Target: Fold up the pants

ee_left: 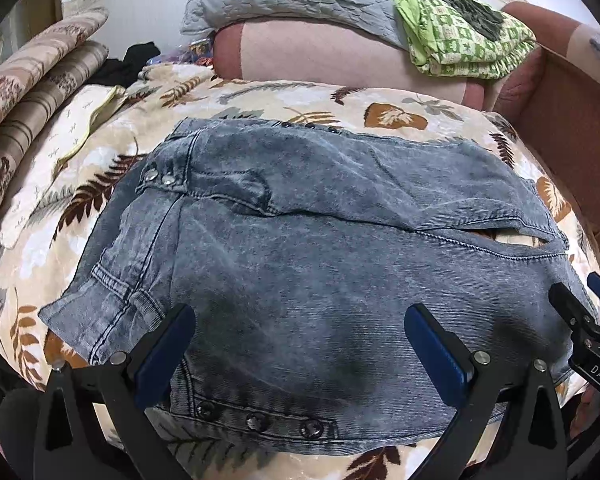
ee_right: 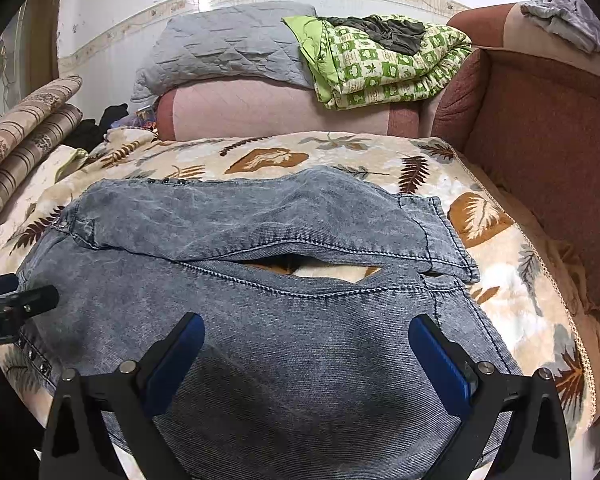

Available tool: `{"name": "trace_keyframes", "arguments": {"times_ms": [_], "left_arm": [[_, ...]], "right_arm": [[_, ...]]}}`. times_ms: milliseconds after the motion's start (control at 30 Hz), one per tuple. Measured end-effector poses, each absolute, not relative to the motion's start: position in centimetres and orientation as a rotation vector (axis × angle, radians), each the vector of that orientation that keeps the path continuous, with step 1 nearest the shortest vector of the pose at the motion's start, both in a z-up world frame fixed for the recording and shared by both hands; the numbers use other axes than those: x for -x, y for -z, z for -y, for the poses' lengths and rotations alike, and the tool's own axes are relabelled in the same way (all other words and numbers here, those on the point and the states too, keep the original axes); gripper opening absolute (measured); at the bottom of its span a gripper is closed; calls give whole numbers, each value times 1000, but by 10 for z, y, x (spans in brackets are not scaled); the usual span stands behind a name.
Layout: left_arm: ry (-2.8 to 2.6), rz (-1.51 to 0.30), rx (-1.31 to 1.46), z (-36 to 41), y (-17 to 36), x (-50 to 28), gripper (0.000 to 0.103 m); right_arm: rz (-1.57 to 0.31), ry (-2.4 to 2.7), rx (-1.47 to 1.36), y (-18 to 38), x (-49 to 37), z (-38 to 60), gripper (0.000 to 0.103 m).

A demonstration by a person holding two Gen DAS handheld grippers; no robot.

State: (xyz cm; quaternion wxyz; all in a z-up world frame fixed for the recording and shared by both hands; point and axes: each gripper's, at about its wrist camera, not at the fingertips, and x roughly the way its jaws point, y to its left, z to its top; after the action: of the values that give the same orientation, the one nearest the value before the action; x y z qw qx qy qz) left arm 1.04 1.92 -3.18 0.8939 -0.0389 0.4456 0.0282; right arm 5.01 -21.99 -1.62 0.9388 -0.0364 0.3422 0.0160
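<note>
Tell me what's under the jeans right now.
The jeans lie on a leaf-print blanket, which shows around them and through the gap between the legs. Anything else beneath the denim is covered.

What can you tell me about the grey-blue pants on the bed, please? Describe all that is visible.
The pants look like washed grey-blue denim with stitched seams, metal studs along the waistband and small rivets on the far edge. They lie flat but wrinkled on a leaf-patterned blanket, already folded over once, with a gap between the two legs showing the blanket. Both grippers, left and right, hover open above them; whether the fingers touch the cloth I cannot tell.
</note>
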Motion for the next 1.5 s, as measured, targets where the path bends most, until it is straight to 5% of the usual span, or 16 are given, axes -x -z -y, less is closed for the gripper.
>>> {"name": "trace_keyframes", "arguments": {"times_ms": [200, 467, 800, 833, 933, 967, 1000, 1033, 1100, 1200, 1500], "left_arm": [[-176, -910, 171, -77, 30, 1, 103], [-339, -984, 293, -154, 57, 13, 103], [-349, -1080, 440, -178, 89, 14, 103], [-340, -1085, 449, -180, 89, 14, 103], [-308, -1096, 537, -196, 88, 8, 102], [-316, -1082, 595, -204, 85, 9, 99], [-334, -1073, 623, -210, 83, 11, 82], [-361, -1060, 649, -216, 81, 13, 50], [-330, -1045, 682, -229, 76, 10, 6], [-311, -1044, 698, -238, 72, 4, 4], [-404, -757, 616, -221, 1, 48, 3]], "right_arm": [[-767, -77, -27, 18, -50, 232, 103], [-975, -253, -667, 43, -6, 298, 103], [-858, 24, -1168, 83, 15, 417, 103], [-843, 28, -1191, 81, 14, 421, 100], [-831, 40, -1116, 72, 6, 422, 71], [-847, 50, -1115, 73, 2, 424, 53], [-871, 56, -1121, 79, -2, 426, 44], [-891, 66, -1120, 82, -5, 428, 32], [-898, 71, -1091, 85, -9, 429, 26], [-907, 53, -1009, 73, -19, 424, 12], [-760, 11, -731, -20, -32, 402, 9]]}}
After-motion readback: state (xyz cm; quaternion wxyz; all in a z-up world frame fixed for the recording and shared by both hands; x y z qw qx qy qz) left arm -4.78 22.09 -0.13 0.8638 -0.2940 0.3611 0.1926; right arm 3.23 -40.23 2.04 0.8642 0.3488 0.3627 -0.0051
